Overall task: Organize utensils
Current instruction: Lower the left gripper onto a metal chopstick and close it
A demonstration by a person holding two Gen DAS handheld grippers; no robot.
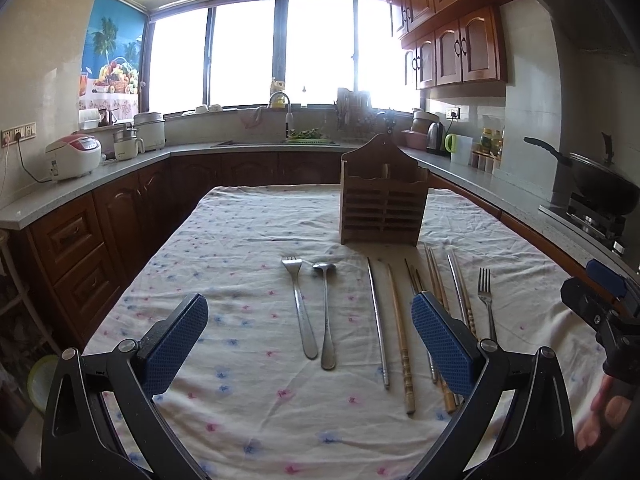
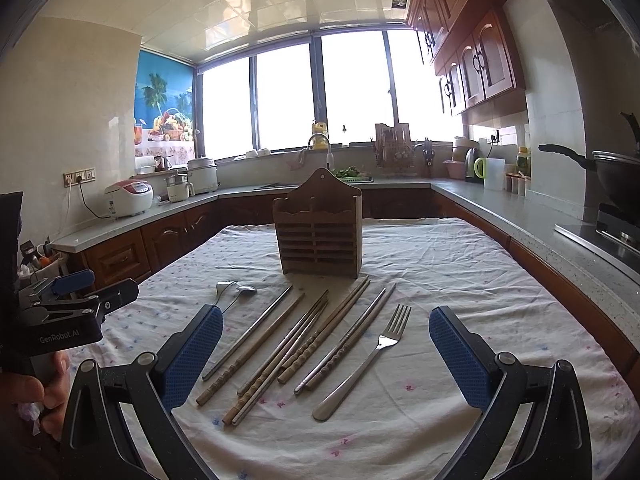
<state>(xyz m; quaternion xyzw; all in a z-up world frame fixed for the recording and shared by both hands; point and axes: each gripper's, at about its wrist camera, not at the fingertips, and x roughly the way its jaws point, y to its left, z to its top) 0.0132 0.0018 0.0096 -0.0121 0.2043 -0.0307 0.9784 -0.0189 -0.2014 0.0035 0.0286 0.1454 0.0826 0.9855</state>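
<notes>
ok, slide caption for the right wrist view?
Open right gripper above chopsticks and a fork, wooden holder behind.

holder [image 1: 383, 208] behind utensils [image 1: 384, 320], on tablecloth [image 1: 240, 360]

**Open cloth at the flanks, crowded middle**

The bench [image 2: 460, 264] lies bare left of the two-utensil pair and right of the lone fork [image 2: 372, 354]. The chopsticks [image 2: 304, 344] lie close-packed, with narrow gaps. The wooden utensil holder [image 2: 318, 228] blocks the far centre. Both tools hover apart, fingers spread.
</notes>
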